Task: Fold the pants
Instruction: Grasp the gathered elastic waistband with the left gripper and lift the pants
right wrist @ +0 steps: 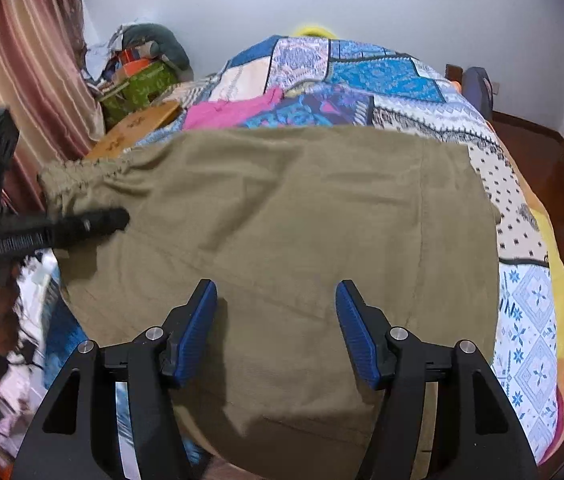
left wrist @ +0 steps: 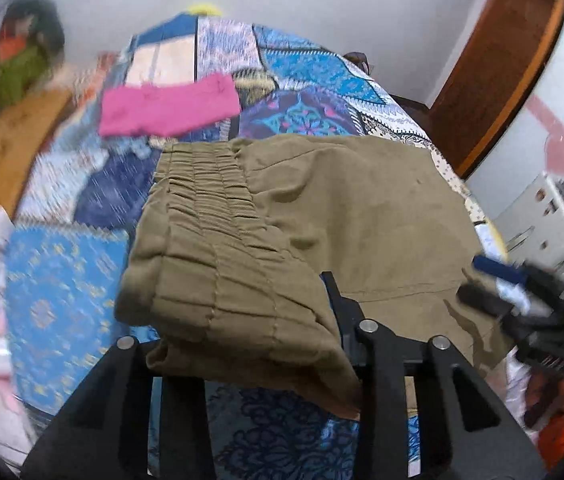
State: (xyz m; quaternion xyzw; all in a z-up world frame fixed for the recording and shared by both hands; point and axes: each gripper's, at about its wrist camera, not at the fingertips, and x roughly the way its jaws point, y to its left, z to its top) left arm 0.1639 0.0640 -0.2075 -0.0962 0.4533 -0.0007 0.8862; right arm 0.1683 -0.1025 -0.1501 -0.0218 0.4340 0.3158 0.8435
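Olive-khaki pants (right wrist: 282, 216) lie spread on a patchwork bed cover (right wrist: 382, 76). The elastic waistband (left wrist: 210, 220) is at the left. My left gripper (left wrist: 282, 320) is under a lifted, folded-over corner of the waistband, which drapes over its fingers and hides the tips; whether the jaws grip it does not show. In the right wrist view the left gripper (right wrist: 94, 220) rests on the cloth just below the waistband. My right gripper (right wrist: 276, 312) is open, its blue pads (right wrist: 202, 328) apart just above the pants' near part. It also shows at the right edge of the left wrist view (left wrist: 494, 284).
A pink folded garment (left wrist: 170, 108) lies further back on the bed. A wooden board (right wrist: 138, 128) and a pile of bags (right wrist: 142, 72) stand at the left by a curtain (right wrist: 22, 72). A wooden door frame (left wrist: 498, 64) is on the right.
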